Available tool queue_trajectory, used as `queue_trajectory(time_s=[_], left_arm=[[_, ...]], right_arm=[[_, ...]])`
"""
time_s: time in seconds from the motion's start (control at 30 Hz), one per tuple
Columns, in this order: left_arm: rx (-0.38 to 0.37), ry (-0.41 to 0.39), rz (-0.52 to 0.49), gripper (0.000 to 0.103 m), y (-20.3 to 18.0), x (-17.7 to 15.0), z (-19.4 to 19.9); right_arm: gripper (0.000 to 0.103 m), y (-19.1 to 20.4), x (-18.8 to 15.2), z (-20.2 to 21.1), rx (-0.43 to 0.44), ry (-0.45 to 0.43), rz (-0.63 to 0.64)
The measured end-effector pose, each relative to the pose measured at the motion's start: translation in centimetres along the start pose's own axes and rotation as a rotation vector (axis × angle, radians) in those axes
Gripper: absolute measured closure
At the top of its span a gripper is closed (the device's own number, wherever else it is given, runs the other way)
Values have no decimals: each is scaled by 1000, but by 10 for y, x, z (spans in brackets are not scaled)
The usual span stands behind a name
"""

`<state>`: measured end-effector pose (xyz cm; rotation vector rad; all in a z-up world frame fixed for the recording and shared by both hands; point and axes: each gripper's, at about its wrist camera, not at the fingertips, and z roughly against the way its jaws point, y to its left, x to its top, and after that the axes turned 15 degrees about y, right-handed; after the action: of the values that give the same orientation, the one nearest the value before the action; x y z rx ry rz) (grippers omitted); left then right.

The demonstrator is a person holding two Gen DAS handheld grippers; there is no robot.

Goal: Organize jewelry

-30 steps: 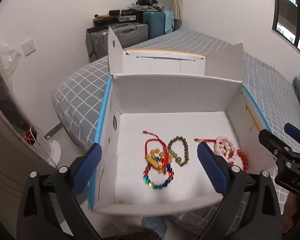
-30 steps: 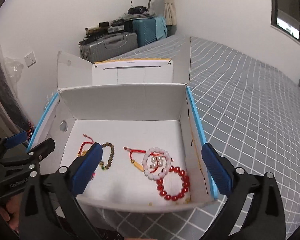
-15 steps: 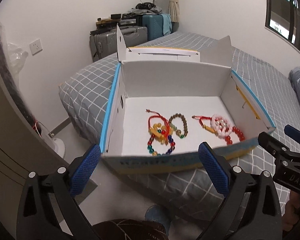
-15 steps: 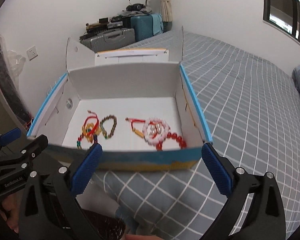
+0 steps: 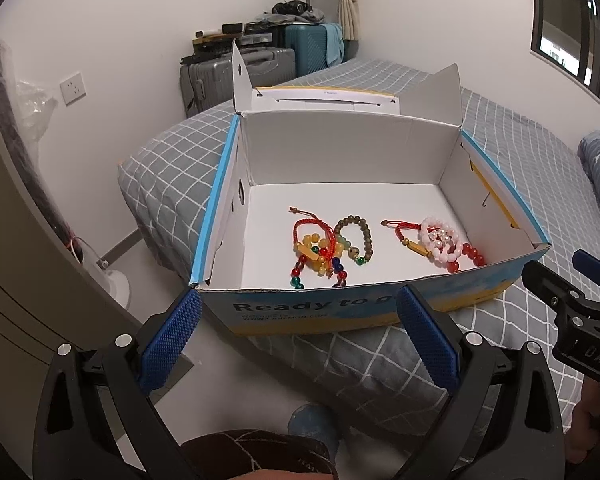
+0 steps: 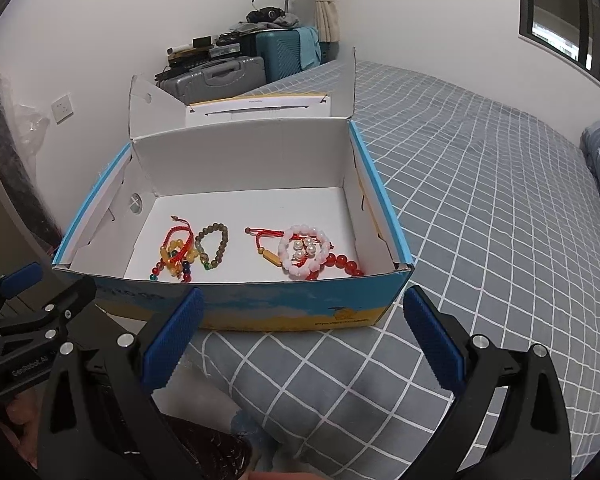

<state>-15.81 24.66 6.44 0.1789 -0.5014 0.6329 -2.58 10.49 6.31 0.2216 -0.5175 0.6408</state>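
An open cardboard shoebox [image 5: 380, 312] sat at the edge of a grey checked bed [image 6: 480, 208], light and easily shifted. Inside lay two tangles of beaded bracelets: a multicoloured and red-cord cluster [image 5: 320, 250] beside a brown wooden-bead bracelet [image 5: 356, 236] on the left, and a pink bead bracelet [image 6: 304, 256] overlapping a red bead bracelet [image 6: 340, 266] on the right. Light, slippery and apt to snag, each likely wanted pinching on its strand. The left claw [image 5: 296, 344] and right claw [image 6: 300, 340] hung wide and empty before the box.

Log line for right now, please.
left gripper: open, empty | right gripper: open, empty | bracelets: in box on bed
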Motion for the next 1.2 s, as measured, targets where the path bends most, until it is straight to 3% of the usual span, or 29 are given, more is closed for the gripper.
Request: queue_trajectory(time_s=[1.2], left_arm=[[-21,-5,-8,6,-6,-1,0]], right_arm=[[8,0,2,-5,-9,8,-1]])
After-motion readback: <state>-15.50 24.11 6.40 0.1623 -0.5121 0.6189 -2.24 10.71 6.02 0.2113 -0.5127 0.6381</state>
